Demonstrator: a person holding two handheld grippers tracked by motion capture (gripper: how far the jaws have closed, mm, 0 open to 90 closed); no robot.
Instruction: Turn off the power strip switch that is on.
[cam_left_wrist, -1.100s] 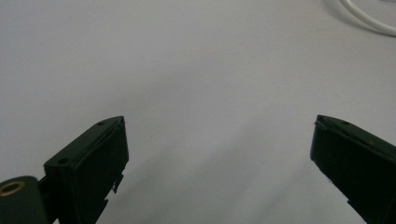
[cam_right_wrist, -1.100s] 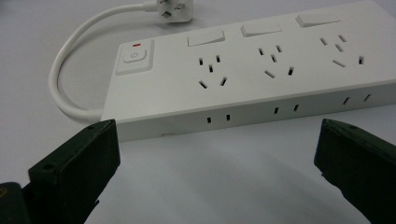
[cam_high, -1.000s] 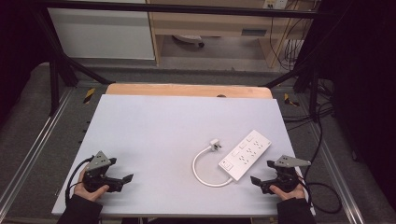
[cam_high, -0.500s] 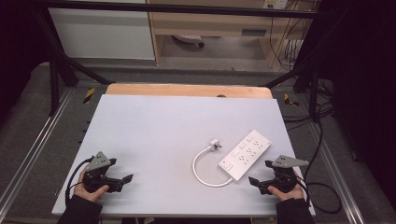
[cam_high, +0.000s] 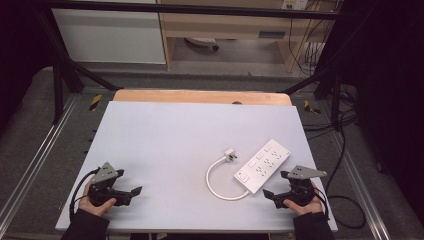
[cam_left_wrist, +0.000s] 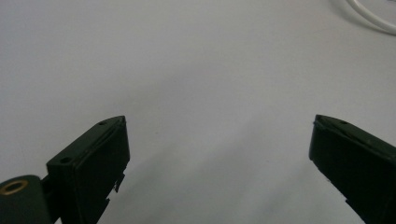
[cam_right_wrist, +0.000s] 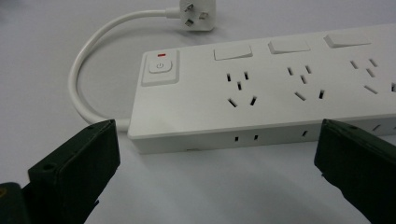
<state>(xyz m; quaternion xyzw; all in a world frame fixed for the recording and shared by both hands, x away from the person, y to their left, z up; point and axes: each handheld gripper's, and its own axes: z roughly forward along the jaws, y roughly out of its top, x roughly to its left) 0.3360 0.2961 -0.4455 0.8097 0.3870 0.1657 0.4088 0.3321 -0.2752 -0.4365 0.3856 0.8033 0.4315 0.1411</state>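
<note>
Power strip (cam_high: 262, 166) lies flat near the tabletop's (cam_high: 190, 135) right edge, long axis running diagonally from near-left to far-right, its short cord (cam_high: 216, 181) looping back to a loose plug (cam_high: 230, 154). Right hand-held gripper (cam_high: 276, 194), jaws spread, sits just beside its switch end; left hand-held gripper (cam_high: 131, 193), also spread, waits at the near-left corner. Nothing is grasped yet; closing in looks next.

Looks like a lab or robotics test setup: white table (cam_high: 190, 135) inside a black metal frame (cam_high: 200, 9), aluminium rails (cam_high: 30, 175) along the sides, loose cables (cam_high: 345, 145) on grey carpet, plain wooden shelving (cam_high: 225, 25) behind.
</note>
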